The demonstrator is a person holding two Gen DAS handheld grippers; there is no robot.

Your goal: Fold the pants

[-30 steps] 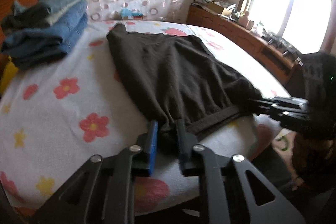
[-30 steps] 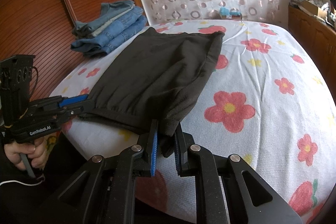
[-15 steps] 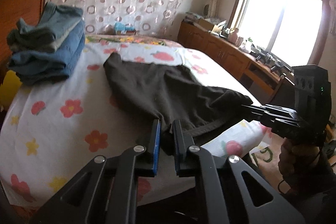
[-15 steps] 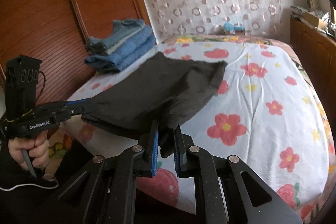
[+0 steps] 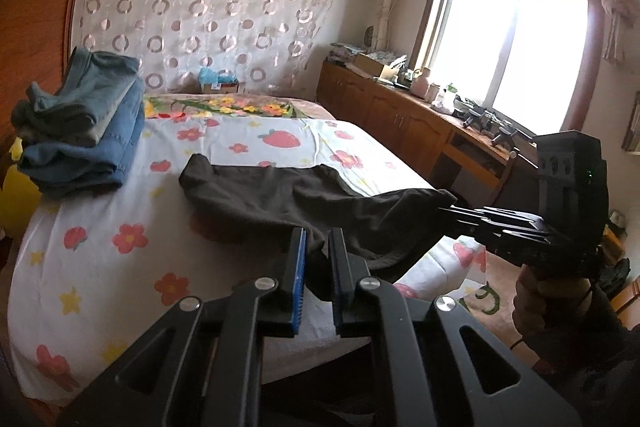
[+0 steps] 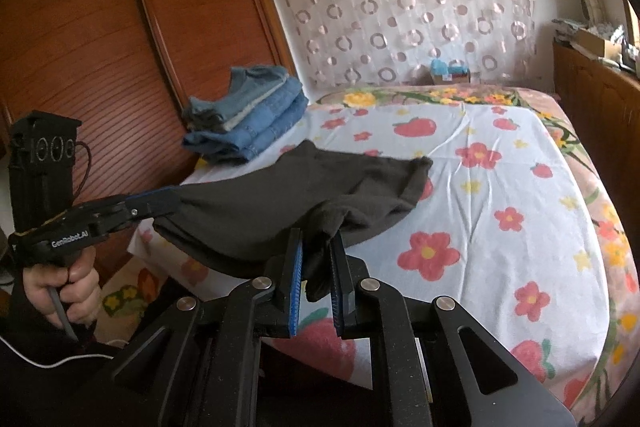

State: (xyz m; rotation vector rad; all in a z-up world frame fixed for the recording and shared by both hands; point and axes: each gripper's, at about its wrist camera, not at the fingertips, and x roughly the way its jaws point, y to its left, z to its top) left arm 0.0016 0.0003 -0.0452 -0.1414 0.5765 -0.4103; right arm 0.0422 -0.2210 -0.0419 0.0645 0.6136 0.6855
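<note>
A bed (image 5: 100, 267) under a white sheet printed with red flowers and strawberries fills the near ground; on its far left corner sits a stack of folded jeans (image 5: 84, 131), close to a reddish wooden wardrobe (image 6: 100, 39); behind the bed hangs a curtain with ring patterns (image 5: 208, 15), and along the right wall a wooden cabinet (image 5: 400, 115) runs beneath a bright window (image 5: 520, 47); the left hand-held gripper (image 5: 317, 259) reaches forward above the near edge of the bed, its blue-padded fingers pinched on a corner of the dark pants (image 5: 280, 203); the right hand-held gripper (image 6: 316, 259) is level with it and likewise clamped on the other near corner, with cloth bunched between its pads; a hand (image 6: 64, 283) grips the left tool's handle; the pants' near edge is lifted off the sheet and stretched between the two tools, sagging slightly in the middle, while the far end of the garment lies on the bed, flat and a little wrinkled
</note>
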